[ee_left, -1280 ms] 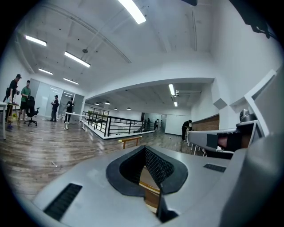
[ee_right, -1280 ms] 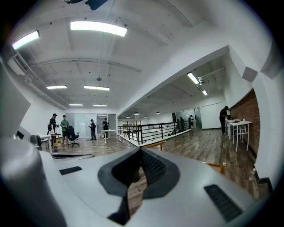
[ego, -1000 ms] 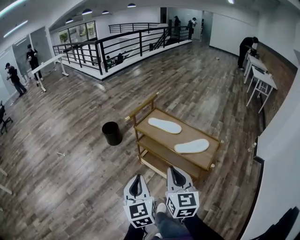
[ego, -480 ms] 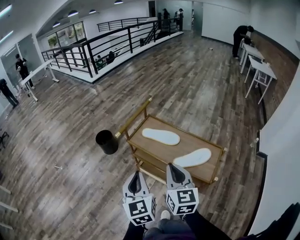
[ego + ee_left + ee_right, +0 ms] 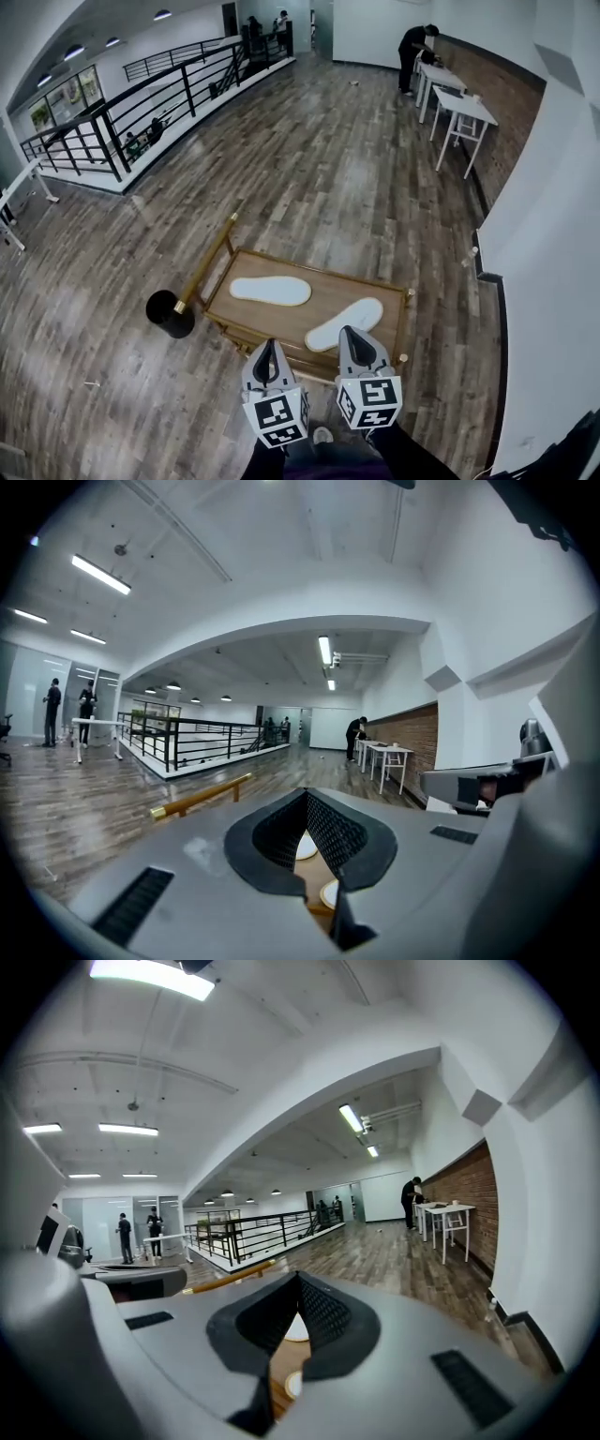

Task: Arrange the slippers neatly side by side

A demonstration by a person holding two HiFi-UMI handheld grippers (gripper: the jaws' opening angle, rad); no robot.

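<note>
Nearest, at the bottom edge: left gripper [image 5: 266, 349] and right gripper [image 5: 349, 336], side by side, jaws pressed together on both, nothing between them. Just beyond the tips, a wooden cart [image 5: 319, 286], and on its top shelf the two white slippers. Near slipper [image 5: 345, 324] right in front of the right gripper, angled toward the right corner. Far slipper [image 5: 271, 291] lying crosswise toward the left, well apart from its mate and pointing another way. Not yet a pair, then, and neither one touched. Risks from here, by judgement: going in with jaws unopened and merely shoving a flat, light sole, skidding it up against the shelf's rim or over it; pinching only a thin edge and losing it mid-carry; bumping the cart and shifting both slippers at once. Beside the cart's brass handle [image 5: 208, 262], a black bin [image 5: 170, 314] on the floor, easy to clip with a wide left sweep. Farther off: black railing [image 5: 141, 122], white tables [image 5: 459, 105] by the brick wall [image 5: 508, 94], a person [image 5: 414, 45] bent over one.
</note>
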